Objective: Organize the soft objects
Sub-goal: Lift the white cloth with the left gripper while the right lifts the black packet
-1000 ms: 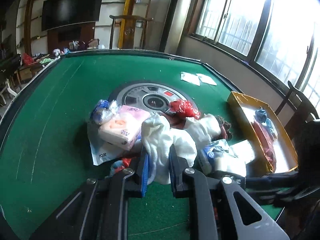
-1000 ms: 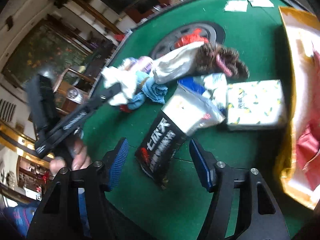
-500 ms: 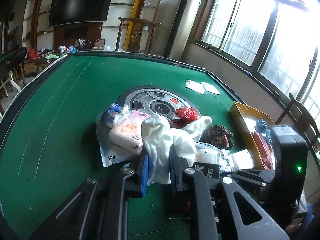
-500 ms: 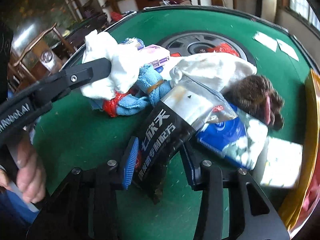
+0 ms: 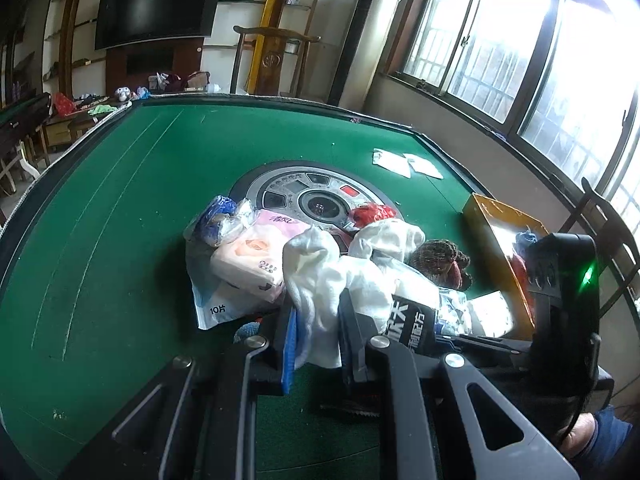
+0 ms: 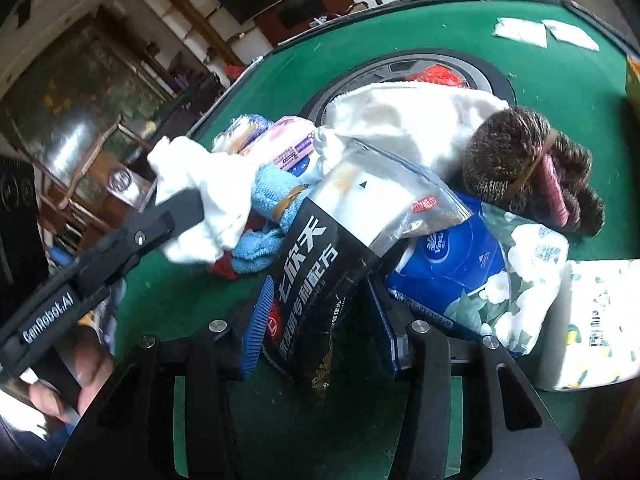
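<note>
A heap of soft goods lies mid-table on the green felt (image 5: pixel 120 220). My left gripper (image 5: pixel 318 312) is shut on a white cloth (image 5: pixel 320 276), held just above the heap's near edge; the right wrist view shows that cloth (image 6: pixel 196 184) pinched in its black fingers (image 6: pixel 176 216). My right gripper (image 6: pixel 320 304) has a black-and-silver pouch (image 6: pixel 308 272) between its jaws, which are opening slightly while both blue pads still touch the pouch's sides. The pouch (image 5: pixel 412 320) sits just right of the white cloth.
In the heap: pink tissue pack (image 5: pixel 252 256), brown knit item (image 6: pixel 520 160), blue tissue pack (image 6: pixel 452 256), blue cloth (image 6: pixel 272 196), white bag (image 6: pixel 408 116). A yellow box (image 5: pixel 492 232) stands at the right edge. Paper slips (image 5: pixel 400 160) lie beyond. A hand holds the left gripper.
My right gripper has moved in toward the heap and its jaws have narrowed onto the black pouch. The left gripper has stayed put, still pinching the white cloth.
</note>
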Demonstrator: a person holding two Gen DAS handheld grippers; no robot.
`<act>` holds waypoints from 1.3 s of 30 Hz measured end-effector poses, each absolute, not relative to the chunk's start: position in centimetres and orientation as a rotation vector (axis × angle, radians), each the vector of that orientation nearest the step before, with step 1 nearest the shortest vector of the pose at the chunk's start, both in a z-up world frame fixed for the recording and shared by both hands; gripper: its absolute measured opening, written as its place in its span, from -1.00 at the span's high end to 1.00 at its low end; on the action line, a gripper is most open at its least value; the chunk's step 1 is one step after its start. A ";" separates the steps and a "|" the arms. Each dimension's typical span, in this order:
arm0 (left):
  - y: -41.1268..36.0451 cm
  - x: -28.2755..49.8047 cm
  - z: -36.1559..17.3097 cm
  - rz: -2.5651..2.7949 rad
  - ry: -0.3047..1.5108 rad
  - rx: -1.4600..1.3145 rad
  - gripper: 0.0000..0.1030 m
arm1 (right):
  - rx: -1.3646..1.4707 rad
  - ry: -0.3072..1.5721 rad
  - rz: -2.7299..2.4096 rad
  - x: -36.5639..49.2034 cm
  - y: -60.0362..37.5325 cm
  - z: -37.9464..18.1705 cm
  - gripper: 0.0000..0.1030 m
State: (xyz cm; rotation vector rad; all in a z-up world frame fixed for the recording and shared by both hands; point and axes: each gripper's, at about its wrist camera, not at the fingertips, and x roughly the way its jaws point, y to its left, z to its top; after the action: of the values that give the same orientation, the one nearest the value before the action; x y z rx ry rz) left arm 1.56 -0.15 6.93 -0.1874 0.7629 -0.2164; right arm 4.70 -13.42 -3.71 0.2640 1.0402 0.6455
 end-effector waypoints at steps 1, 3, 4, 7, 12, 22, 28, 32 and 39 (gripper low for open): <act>-0.2 1.6 6.9 -0.216 0.764 -0.187 0.67 | 0.293 1.037 0.646 4.9 -13.7 -3.8 0.08; -0.2 1.6 7.0 -0.214 0.765 -0.186 0.66 | 0.363 1.038 0.645 5.4 -14.3 -4.2 0.08; -0.2 1.6 7.0 -0.214 0.765 -0.184 0.66 | 0.388 1.033 0.647 5.3 -14.5 -4.3 0.08; -0.2 1.5 6.9 -0.209 0.767 -0.184 0.66 | 0.431 1.017 0.635 5.4 -15.1 -4.6 0.07; -0.1 1.6 6.9 -0.200 0.770 -0.190 0.66 | 0.460 1.035 0.631 5.9 -14.5 -4.5 0.01; 0.1 1.3 7.0 -0.181 0.759 -0.198 0.66 | 0.591 1.073 0.526 7.9 -14.6 -4.9 0.01; -0.1 1.3 6.9 -0.172 0.761 -0.195 0.66 | 0.473 1.025 0.553 8.1 -13.8 -4.5 0.21; -0.1 1.3 6.9 -0.172 0.761 -0.192 0.66 | 0.370 0.975 0.568 7.2 -13.5 -3.2 0.21; -0.8 1.1 7.1 -0.181 0.748 -0.155 0.66 | 0.179 0.826 0.469 5.3 -14.7 -0.5 0.22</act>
State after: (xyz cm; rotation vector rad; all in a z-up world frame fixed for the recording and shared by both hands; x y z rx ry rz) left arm 1.08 -0.76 7.15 -0.1552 0.7481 -0.1810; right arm 5.33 -14.65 -0.52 0.1793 0.8260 0.4694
